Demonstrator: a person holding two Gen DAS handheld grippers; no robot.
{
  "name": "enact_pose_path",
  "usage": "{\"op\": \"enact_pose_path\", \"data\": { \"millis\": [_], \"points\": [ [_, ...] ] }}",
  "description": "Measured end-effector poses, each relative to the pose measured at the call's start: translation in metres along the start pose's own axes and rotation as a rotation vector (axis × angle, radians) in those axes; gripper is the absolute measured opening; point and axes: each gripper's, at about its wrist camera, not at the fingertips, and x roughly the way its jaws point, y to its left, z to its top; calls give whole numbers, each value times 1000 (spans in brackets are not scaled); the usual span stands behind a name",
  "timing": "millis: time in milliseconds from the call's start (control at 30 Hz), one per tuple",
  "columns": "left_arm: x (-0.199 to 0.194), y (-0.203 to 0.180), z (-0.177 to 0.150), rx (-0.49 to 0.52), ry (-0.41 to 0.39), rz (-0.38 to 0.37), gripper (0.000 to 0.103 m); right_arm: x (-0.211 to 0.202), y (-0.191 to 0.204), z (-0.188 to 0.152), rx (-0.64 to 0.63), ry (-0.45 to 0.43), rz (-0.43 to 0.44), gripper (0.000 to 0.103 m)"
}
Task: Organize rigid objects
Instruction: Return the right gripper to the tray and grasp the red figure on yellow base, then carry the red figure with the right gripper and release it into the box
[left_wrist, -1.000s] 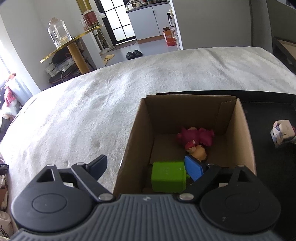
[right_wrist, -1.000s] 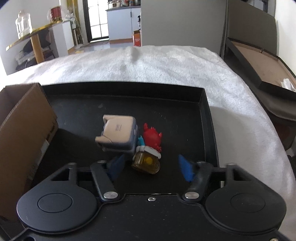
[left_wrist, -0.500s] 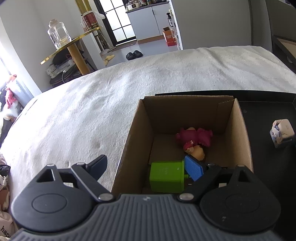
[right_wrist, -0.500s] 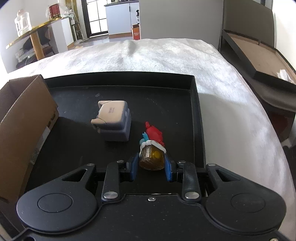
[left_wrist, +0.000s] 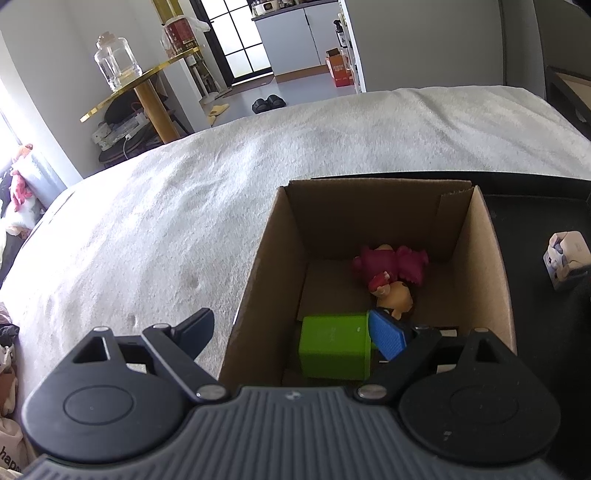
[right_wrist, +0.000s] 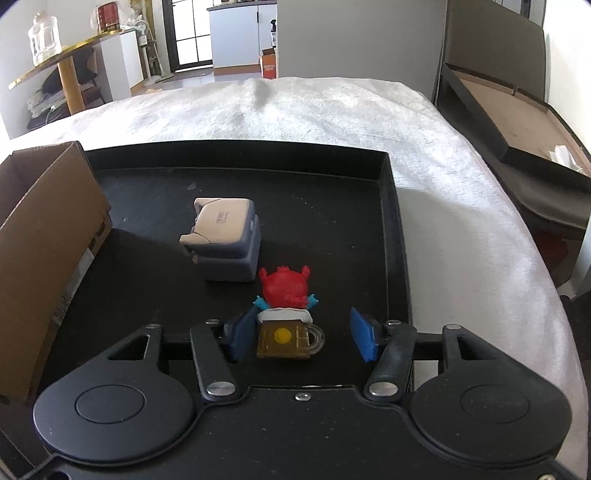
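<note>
On the black tray (right_wrist: 236, 157) a red creature in an amber mug (right_wrist: 286, 321) stands upright between the pads of my right gripper (right_wrist: 303, 317). Its jaws are opening and the right pad stands clear of the mug. A beige-and-grey cube toy (right_wrist: 225, 236) sits just beyond it. My left gripper (left_wrist: 291, 321) is open wide and straddles the near left wall of the cardboard box (left_wrist: 369, 206). One finger is outside the box, the other inside beside a green block (left_wrist: 336, 345). A pink figure (left_wrist: 391, 262) and a tan figure (left_wrist: 397, 297) also lie in the box.
The tray and box rest on a white blanket (left_wrist: 184, 206). The box (right_wrist: 48, 236) stands at the tray's left end. A dark open case (right_wrist: 517, 122) lies off the right side. A gold table with a glass jar (left_wrist: 118, 70) stands far behind.
My right gripper closed on the mug figure half a second ago and its jaws have now parted. The figure now stands upright with its handle to the right. The left gripper has not moved.
</note>
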Motion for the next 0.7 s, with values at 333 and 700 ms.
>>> {"op": "enact_pose_path", "data": {
  "millis": [333,700],
  "points": [
    [-2,5,-3,-14,-5,-9,90,-12,11,4,-46,-19,15,36],
    [-8,21,-6,-52,-22,-31,90,-39,25,19,-53,-83,34,36]
  ]
}}
